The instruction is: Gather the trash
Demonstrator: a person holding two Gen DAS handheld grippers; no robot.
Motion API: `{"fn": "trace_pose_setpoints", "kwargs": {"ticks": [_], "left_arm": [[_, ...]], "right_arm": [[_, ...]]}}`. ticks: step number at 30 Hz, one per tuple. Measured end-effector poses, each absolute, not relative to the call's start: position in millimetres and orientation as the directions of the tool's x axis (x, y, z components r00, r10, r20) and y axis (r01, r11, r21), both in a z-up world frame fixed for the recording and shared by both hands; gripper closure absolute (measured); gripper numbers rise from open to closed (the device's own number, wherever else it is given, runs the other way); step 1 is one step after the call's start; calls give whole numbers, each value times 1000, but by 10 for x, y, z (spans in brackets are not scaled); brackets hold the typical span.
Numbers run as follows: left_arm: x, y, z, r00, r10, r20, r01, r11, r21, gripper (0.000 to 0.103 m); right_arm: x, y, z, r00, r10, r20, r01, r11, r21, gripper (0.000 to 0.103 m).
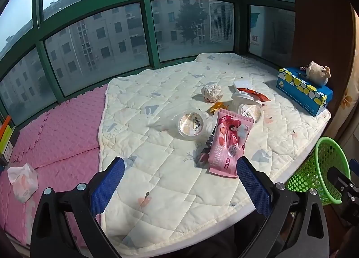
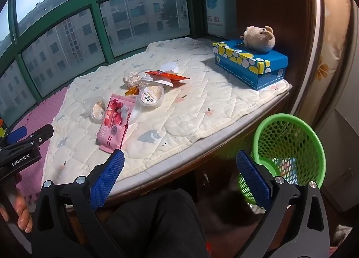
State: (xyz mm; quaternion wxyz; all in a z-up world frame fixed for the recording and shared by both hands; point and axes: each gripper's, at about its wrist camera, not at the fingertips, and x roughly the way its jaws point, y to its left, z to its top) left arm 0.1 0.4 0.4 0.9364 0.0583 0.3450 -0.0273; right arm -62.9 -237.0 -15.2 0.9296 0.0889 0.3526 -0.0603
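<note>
On the quilted window seat (image 1: 170, 190) wrappers (image 1: 226, 143) lie heaped near the green basket (image 2: 289, 146), low right for dropping, both grippers (image 1: 180, 168) (image 2: 180, 161) spread empty.

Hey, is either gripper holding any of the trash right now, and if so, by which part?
Nothing is held. The left gripper and right gripper are both open and empty; the pink wrapper lies on the quilt.

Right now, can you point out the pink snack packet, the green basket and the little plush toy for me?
pink snack packet (image 1: 228, 141): left wrist view, middle of its printed front.
green basket (image 2: 289, 146): right wrist view, inside of its mesh wall.
plush toy (image 2: 260, 36): right wrist view, its body, atop the blue box.
</note>
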Motion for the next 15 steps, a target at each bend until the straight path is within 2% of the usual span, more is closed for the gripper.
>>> {"fn": "trace_pose_setpoints", "kwargs": {"ticks": [15], "left_arm": [[-20, 11, 11, 761, -11, -648, 95, 991, 94, 6]], "right_arm": [[-671, -2352, -121, 745, -52, -665, 178, 976, 123, 4]]}}
